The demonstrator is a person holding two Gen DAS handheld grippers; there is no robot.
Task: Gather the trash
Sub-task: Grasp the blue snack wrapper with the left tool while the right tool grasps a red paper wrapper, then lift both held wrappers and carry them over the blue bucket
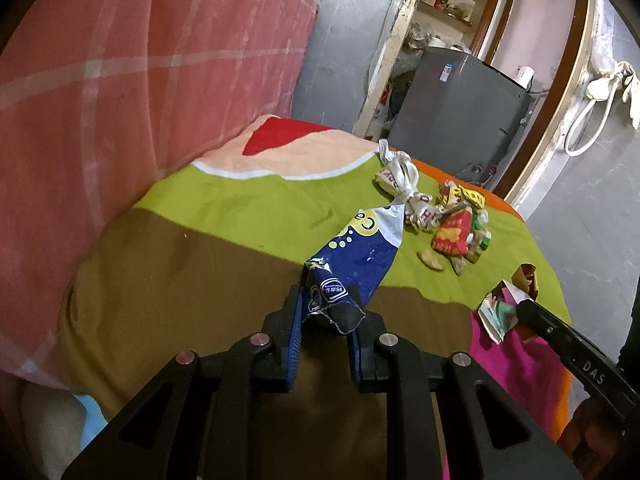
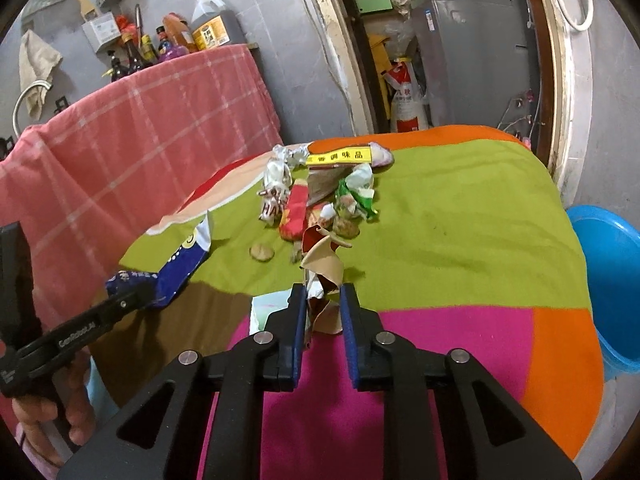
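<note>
Left gripper (image 1: 329,312), low centre of the left wrist view: clamped on the crumpled lower end of a blue-and-silver snack bag (image 1: 360,252), the bag's open top reaching up toward the frame's middle over the multicoloured bedspread (image 1: 224,216). Right gripper (image 2: 323,308), centre of the right wrist view: closed on a torn tan-and-red paper wrapper (image 2: 322,264) that stands up between the pads. Above it, mid-frame, a loose heap of wrappers (image 2: 320,200) with a yellow seasoning packet (image 2: 340,157) at the back; a small brown scrap (image 2: 261,252) just left of the heap. At the right edge, a blue plastic basin (image 2: 612,280), beside the bed, perhaps the drop point.

Likely handling: all featherweight, thin, crinkly; foil bag slippery and floppy, prone to sliding out unless pinched on a folded, bunched part. Paper wrapper stiffer but tearable, best held deep at the crease.
</note>
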